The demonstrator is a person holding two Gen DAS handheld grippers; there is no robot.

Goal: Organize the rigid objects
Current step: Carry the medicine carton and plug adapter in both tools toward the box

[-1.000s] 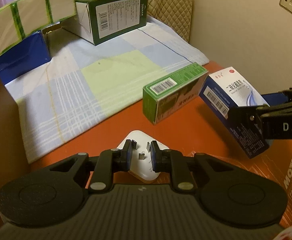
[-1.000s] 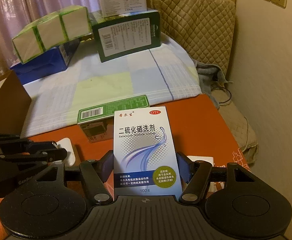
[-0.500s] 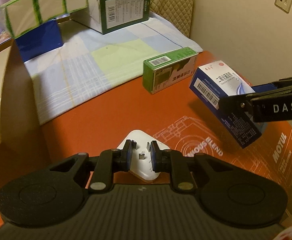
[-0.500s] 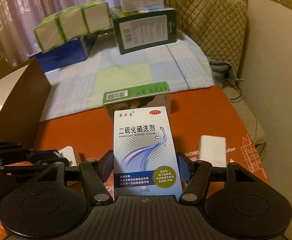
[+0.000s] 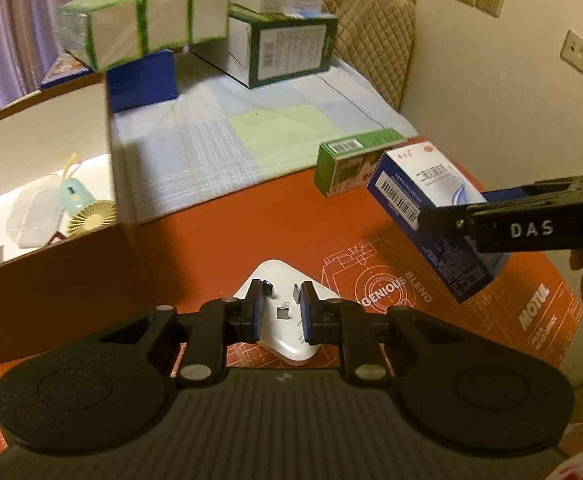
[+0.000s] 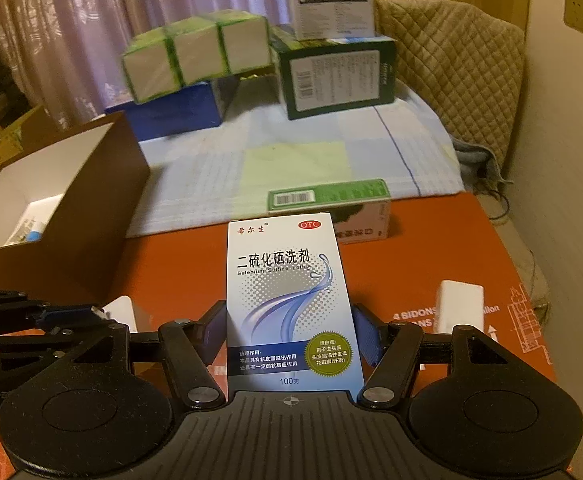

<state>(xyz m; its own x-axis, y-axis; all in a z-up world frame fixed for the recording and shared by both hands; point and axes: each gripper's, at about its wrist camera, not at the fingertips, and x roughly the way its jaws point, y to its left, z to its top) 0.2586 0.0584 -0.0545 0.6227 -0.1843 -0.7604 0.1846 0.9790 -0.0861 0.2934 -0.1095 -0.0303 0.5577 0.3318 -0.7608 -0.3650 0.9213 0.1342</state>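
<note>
Got the blue-and-white lotion box (image 6: 287, 304) clamped between my right fingers (image 6: 291, 336), up off the orange worktop (image 5: 219, 240). Light stiff carton, crushes easily, so squeeze the narrow sides gently. Left fingers (image 5: 279, 312) pinch the white plug adapter (image 5: 291, 344) by its prongs.

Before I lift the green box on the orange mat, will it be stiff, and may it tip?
The green box looks like stiff printed carton, probably light. It lies on a long side, so tipping seems unlikely. Its glossy faces might slip in a claw.
</note>
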